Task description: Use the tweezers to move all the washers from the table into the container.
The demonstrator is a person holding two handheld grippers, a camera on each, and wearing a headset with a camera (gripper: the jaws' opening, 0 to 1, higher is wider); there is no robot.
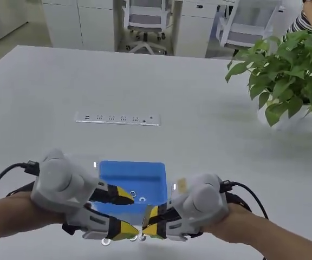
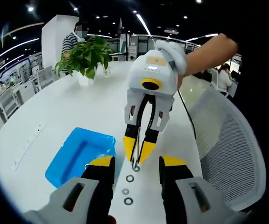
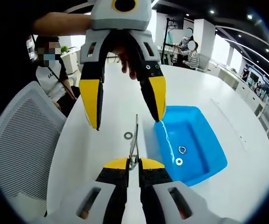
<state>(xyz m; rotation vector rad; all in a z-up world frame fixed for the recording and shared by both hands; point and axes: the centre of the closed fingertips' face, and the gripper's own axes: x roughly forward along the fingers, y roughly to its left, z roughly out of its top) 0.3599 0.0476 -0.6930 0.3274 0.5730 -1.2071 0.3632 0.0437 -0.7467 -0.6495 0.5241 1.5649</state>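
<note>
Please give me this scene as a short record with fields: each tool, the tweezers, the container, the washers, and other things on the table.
left tool: open, holds nothing
right tool: shut on the tweezers
container: blue, open, on the table
washers inside: two
loose washers: at least three on the table, between the tools, beside the container
other things: power strip, potted plant

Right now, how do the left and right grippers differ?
The left gripper has jaws wide open; the right gripper has jaws shut. The left gripper carries nothing; the right gripper grips the tweezers, their tip near a washer on the table. Both have yellow-tipped jaws and face each other.
</note>
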